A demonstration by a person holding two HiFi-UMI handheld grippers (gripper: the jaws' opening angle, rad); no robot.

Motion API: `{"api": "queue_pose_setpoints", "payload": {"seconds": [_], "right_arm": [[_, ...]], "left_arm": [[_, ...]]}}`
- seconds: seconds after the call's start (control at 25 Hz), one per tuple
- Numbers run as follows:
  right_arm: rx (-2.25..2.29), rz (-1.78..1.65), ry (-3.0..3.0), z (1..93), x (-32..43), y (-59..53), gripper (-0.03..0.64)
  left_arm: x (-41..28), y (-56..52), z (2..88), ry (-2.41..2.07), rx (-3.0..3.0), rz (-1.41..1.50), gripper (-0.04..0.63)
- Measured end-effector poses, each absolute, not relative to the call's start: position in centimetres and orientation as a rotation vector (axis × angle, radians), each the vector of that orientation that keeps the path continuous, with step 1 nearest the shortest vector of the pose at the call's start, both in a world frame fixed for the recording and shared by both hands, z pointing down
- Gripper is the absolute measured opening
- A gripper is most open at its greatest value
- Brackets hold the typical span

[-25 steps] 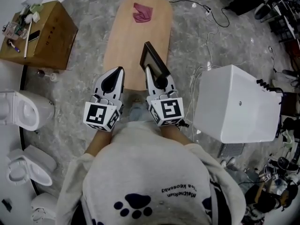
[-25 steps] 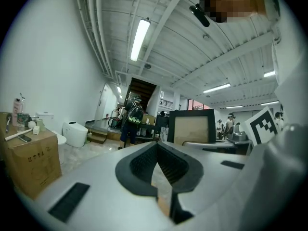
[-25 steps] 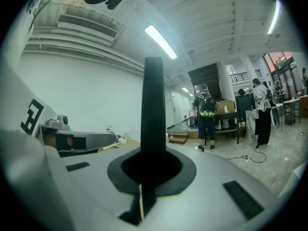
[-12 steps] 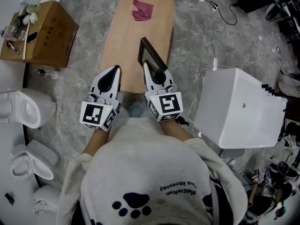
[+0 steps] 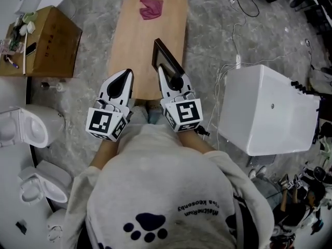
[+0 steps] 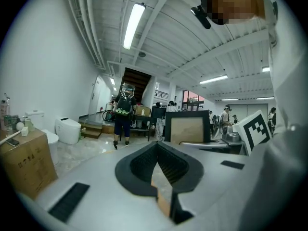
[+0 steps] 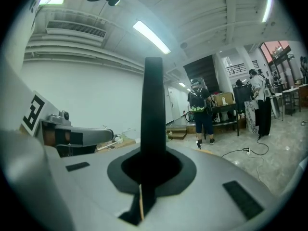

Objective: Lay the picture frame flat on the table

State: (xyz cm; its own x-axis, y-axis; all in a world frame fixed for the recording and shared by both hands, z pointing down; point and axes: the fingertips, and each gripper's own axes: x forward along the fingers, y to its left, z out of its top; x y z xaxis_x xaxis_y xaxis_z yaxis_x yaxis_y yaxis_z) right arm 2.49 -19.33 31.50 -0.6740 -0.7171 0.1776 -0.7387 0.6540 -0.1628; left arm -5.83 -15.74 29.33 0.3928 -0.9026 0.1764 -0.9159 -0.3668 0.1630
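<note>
The right tool (image 5: 173,82) is clamped on the picture frame (image 5: 165,61). In the right gripper view the frame's dark edge (image 7: 153,105) rises straight up from between the pads, seen edge-on. The frame is held upright, slightly tilted, over the near end of the wooden bench (image 5: 135,40). Whether its lower edge touches the top cannot be told. The left tool (image 5: 124,79) sits just beside it, jaws together with nothing between them. Its view looks across at the frame's pale face (image 6: 186,128).

Handling, as judged: rigid, flat, probably light. The border is thin and the face likely glazed, so fragile and slick there. A grip on one edge leaves the frame free to pivot. The best hold is on the border, never the face. Set one edge on the bench first, then tip it down gently. A pink cloth (image 5: 151,8) lies at the far end, well apart.
</note>
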Motion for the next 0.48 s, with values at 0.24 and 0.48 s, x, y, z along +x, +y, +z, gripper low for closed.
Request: {"api": "queue_pose_setpoints", "payload": {"seconds": [0.24,0.48], "right_arm": [[1.266,0.340,-2.736,31.1,3.0,-19.4,0.018],[1.217,0.385,-2.759,31.0,3.4,-18.9,0.019]], "left_arm": [[-4.7,-17.1,29.4,-1.466,2.494,0.108,0.011],[-2.8,-17.8,29.6,-1.282,2.583,0.134,0.012]]}}
